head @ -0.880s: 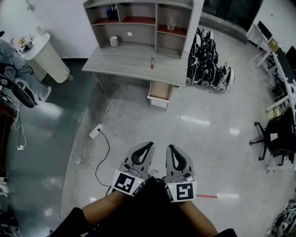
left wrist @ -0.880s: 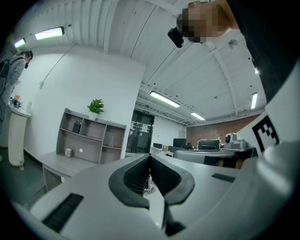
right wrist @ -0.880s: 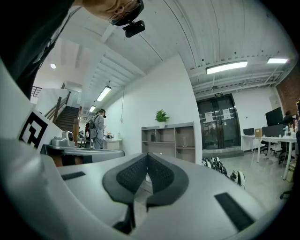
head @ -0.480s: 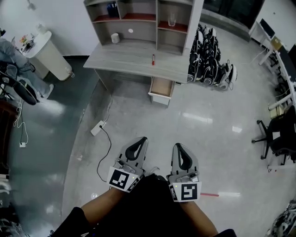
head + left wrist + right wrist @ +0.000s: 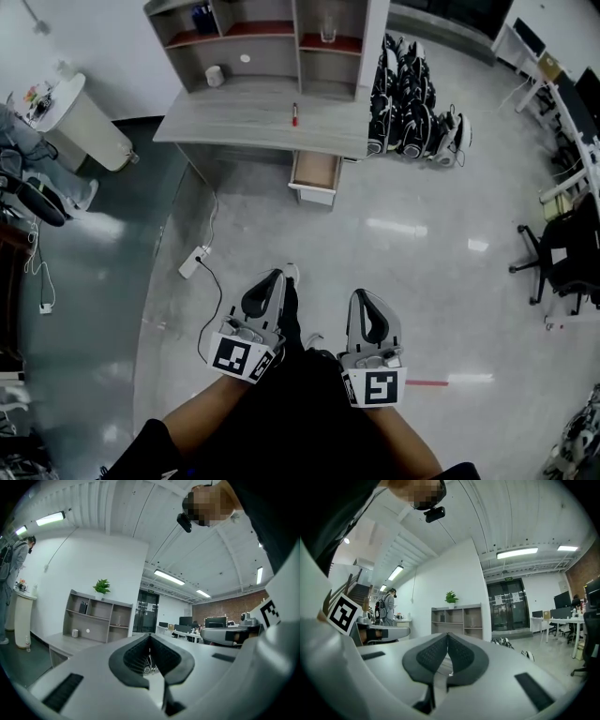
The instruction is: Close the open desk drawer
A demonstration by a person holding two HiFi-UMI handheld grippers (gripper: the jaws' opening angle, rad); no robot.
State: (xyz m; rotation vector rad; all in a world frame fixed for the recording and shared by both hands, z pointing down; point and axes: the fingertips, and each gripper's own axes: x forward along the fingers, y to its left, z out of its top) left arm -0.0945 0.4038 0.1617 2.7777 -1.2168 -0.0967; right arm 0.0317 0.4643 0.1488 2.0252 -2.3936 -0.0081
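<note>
A grey desk (image 5: 262, 122) with a shelf unit on it stands far ahead across the floor. Its wooden drawer (image 5: 315, 175) is pulled out under the desk's right part. I hold both grippers level in front of my body, well short of the desk. My left gripper (image 5: 273, 278) is shut with nothing in it, and so is my right gripper (image 5: 358, 298). The left gripper view shows the desk and shelf unit (image 5: 89, 618) far off at left beyond the gripper (image 5: 150, 639). The right gripper view has the shelf unit (image 5: 461, 620) straight ahead past that gripper (image 5: 447, 637).
A power strip (image 5: 193, 262) with a black cable lies on the floor left of my path. A row of black and white bags (image 5: 408, 112) sits right of the desk. A black office chair (image 5: 558, 267) stands at far right, a white bin (image 5: 80, 122) at far left.
The desk and drawer have slid up and left in the head view as I moved. My left gripper has drifted up and left a little; both stay shut.
</note>
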